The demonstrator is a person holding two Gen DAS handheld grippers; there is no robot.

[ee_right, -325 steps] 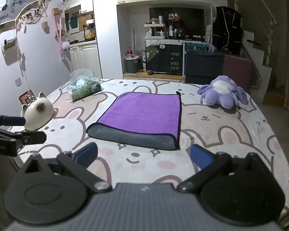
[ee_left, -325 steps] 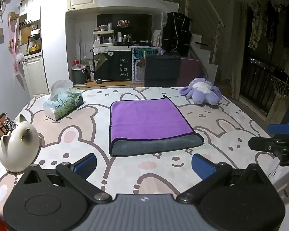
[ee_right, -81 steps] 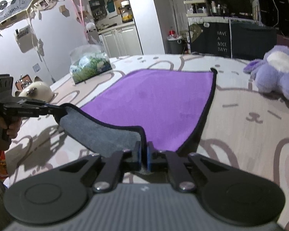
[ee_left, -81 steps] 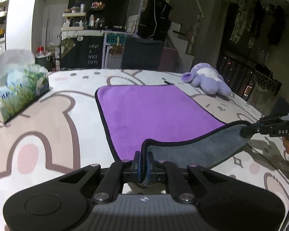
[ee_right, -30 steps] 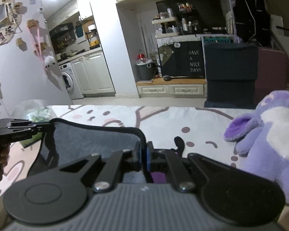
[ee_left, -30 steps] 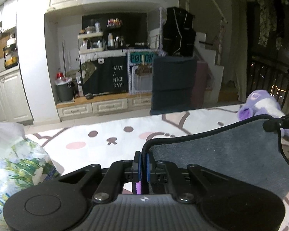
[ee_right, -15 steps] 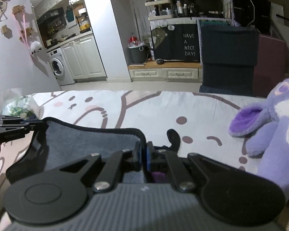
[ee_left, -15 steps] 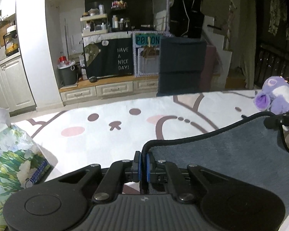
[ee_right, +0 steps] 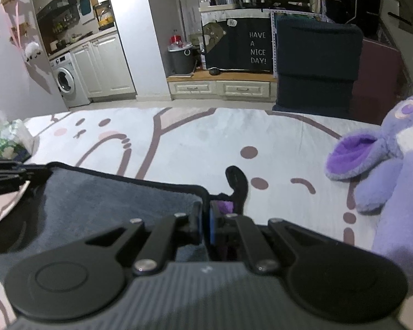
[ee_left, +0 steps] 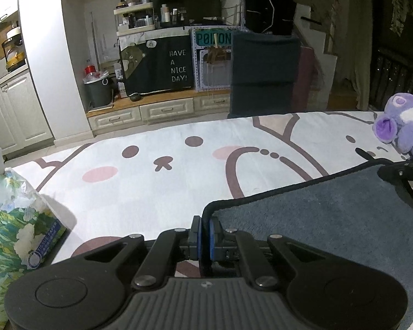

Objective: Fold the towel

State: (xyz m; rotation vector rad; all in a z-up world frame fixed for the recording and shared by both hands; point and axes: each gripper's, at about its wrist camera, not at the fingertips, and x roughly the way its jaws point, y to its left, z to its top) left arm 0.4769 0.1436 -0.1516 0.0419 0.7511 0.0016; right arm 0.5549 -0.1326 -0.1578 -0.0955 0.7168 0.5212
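Note:
The towel (ee_left: 330, 220) is grey on its upper face with a black hem, and lies folded over on the table near its far side. My left gripper (ee_left: 205, 227) is shut on the towel's left corner, low over the table. My right gripper (ee_right: 205, 218) is shut on the towel (ee_right: 102, 203) at its right corner; a bit of purple face and the black hanging loop (ee_right: 236, 183) show just beyond it. Each gripper shows at the edge of the other's view.
A tissue pack (ee_left: 16, 233) stands at the left, close to my left gripper. A purple plush toy (ee_right: 385, 159) lies at the right, close to my right gripper. The table's cartoon-print cloth (ee_left: 165, 165) reaches to the far edge; beyond are a dark chair (ee_left: 264, 74) and cabinets.
Both grippers have carried the towel's held edge forward over the purple face and lowered it toward the table's far side. The grey underside now lies nearly flat.

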